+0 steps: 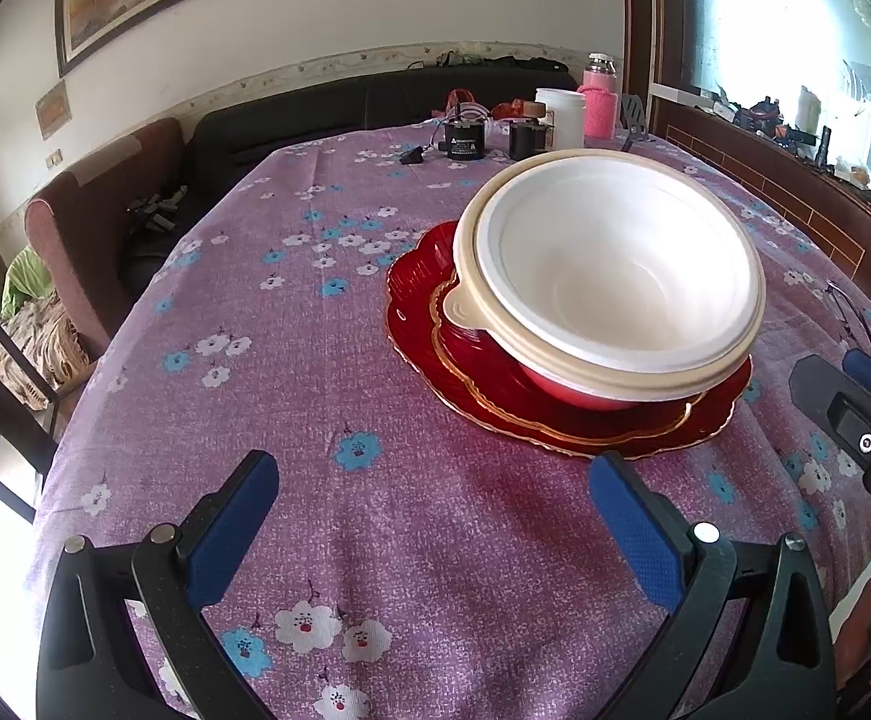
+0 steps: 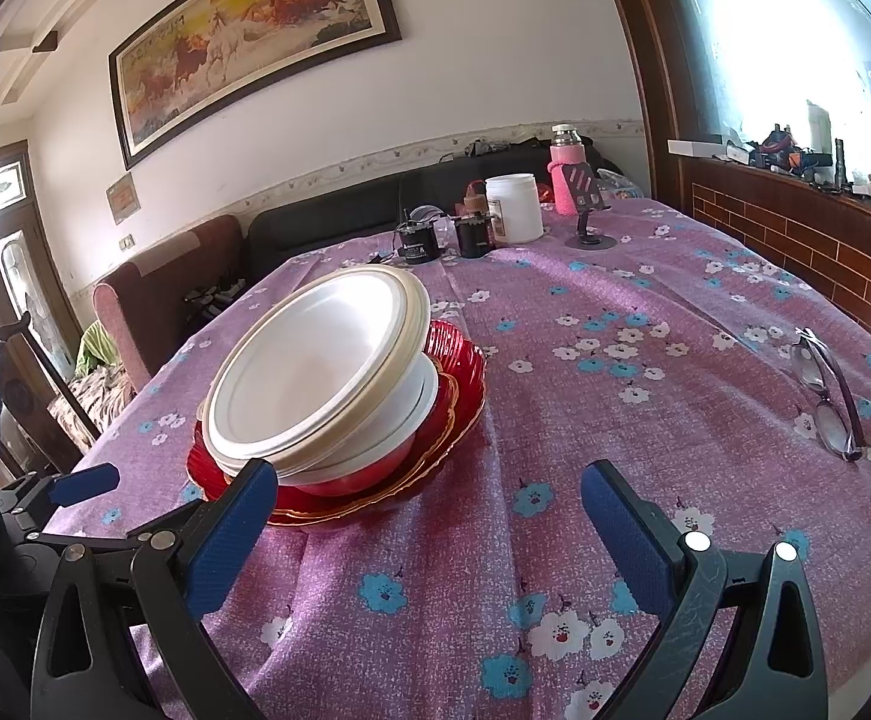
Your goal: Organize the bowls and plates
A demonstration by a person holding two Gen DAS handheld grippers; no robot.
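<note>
A stack stands on the purple flowered tablecloth: red scalloped plates (image 1: 435, 276) at the bottom, a red bowl (image 1: 579, 393) on them, then a cream-rimmed bowl (image 1: 465, 306) and a white bowl (image 1: 609, 258) nested on top, tilted. The same stack shows in the right wrist view, plates (image 2: 465, 372) under the white bowl (image 2: 315, 372). My left gripper (image 1: 435, 516) is open and empty, in front of the stack. My right gripper (image 2: 429, 516) is open and empty, just right of the stack, its left finger (image 2: 237, 516) close to the bowls' rim.
A pair of glasses (image 2: 825, 396) lies at the right of the table. At the far end stand a white jar (image 2: 513, 207), a pink bottle (image 2: 567, 171), a phone stand (image 2: 588, 210) and small black devices (image 2: 417, 243). A sofa and armchair (image 2: 153, 294) lie beyond.
</note>
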